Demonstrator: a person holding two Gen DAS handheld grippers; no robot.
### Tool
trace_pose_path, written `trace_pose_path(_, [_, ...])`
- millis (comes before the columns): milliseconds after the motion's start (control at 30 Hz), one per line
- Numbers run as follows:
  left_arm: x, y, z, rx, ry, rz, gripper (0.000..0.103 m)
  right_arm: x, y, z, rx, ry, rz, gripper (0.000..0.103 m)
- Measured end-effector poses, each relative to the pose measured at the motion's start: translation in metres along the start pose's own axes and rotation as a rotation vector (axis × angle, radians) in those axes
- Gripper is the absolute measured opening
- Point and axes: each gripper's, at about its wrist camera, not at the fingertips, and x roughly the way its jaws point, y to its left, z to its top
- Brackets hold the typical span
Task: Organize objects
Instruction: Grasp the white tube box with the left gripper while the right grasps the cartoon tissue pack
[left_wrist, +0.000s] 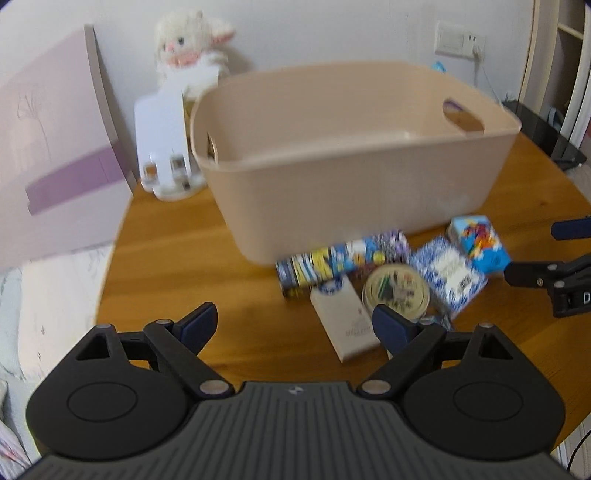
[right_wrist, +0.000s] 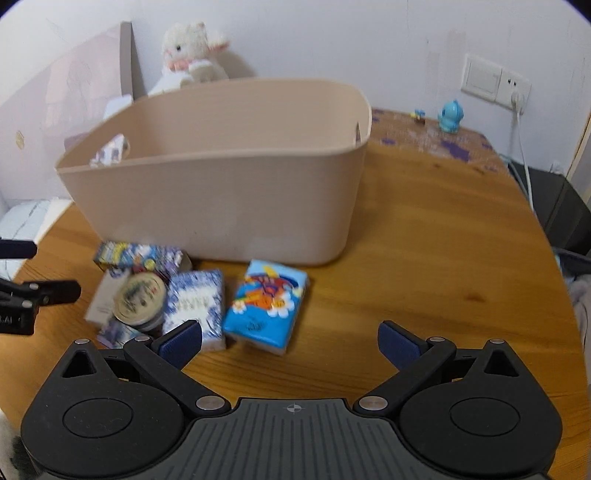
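A beige plastic bin (left_wrist: 351, 166) (right_wrist: 229, 199) stands on the round wooden table (left_wrist: 166, 258) (right_wrist: 424, 258). In front of it lies a cluster: a long colourful box (left_wrist: 343, 258) (right_wrist: 136, 254), a white box (left_wrist: 347, 325), a round tin (left_wrist: 397, 291) (right_wrist: 140, 295), a blue-white packet (left_wrist: 448, 277) (right_wrist: 195, 302) and a bright blue tissue pack (left_wrist: 478, 243) (right_wrist: 264, 302). My left gripper (left_wrist: 295, 325) is open and empty, just left of the cluster. My right gripper (right_wrist: 290, 343) is open and empty, near the tissue pack. A small box (right_wrist: 110, 149) lies inside the bin.
A white plush lamb (left_wrist: 192, 44) (right_wrist: 192, 51) sits against the wall behind the bin, above a white stand (left_wrist: 166, 140). A purple-striped board (left_wrist: 55, 147) leans at left. A blue figurine (right_wrist: 450, 116) stands near a wall socket (right_wrist: 495, 79). The table edge curves at right.
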Motion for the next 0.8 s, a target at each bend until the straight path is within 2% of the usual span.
trace_pose_path(400, [0.031, -0.003, -0.01, -0.029, 0.02, -0.04, 0.092, 0.027, 0.003, -0.005, 0.031, -0.007, 0.002, 0.103])
trace_pose_path(533, [0.038, -0.006, -0.007, -0.044, 0.034, -0.052, 0.092, 0.027, 0.002, -0.004, 0.015, -0.049, -0.043, 0.103])
trace_pose_path(700, [0.047, -0.006, -0.012, -0.062, 0.044, -0.025, 0.092, 0.027, -0.005, -0.003, 0.015, -0.052, -0.072, 0.103])
trace_pose_path(800, [0.047, -0.002, -0.015, -0.086, 0.035, -0.036, 0.092, 0.032, -0.012, -0.003, 0.024, -0.046, -0.079, 0.103])
